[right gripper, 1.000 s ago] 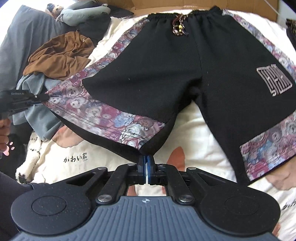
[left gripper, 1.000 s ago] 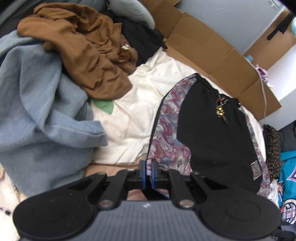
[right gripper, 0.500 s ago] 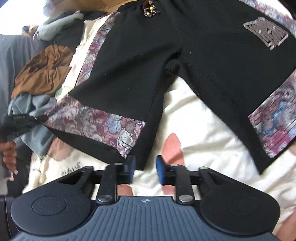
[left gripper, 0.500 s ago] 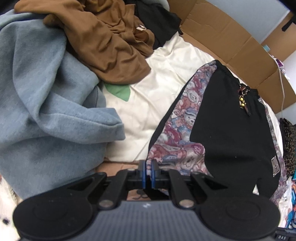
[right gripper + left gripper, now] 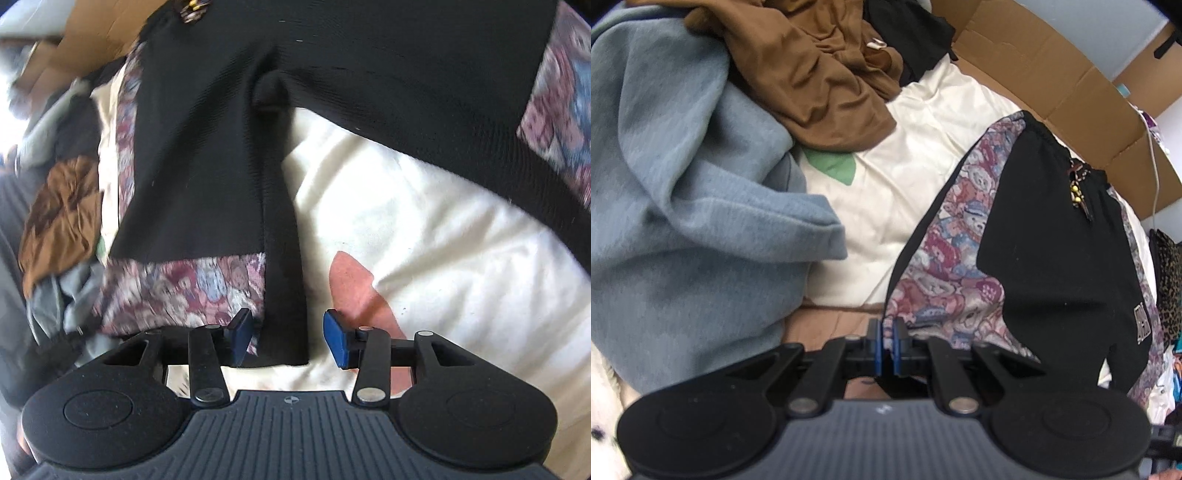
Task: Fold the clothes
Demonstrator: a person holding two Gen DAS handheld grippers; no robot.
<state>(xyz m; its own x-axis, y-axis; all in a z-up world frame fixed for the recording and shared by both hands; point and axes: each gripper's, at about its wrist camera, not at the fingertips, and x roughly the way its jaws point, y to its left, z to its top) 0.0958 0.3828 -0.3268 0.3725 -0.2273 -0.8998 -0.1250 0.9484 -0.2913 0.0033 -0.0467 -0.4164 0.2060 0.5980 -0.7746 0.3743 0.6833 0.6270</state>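
Shorts (image 5: 1045, 266) hem pinched in left gripper (image 5: 886, 341); right gripper (image 5: 287, 338) spread wide, straddling leg hem; brown garment (image 5: 820, 74) at 11 o'clock.

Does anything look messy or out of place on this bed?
Yes: beside the spread-out shorts, a brown garment and a blue-grey one lie crumpled in a heap, unfolded.

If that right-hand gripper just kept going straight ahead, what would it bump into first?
Most likely the black shorts: the inner edge of one leg already lies between the open right gripper fingers. The cream bedsheet sits underneath; depth is hard to judge.
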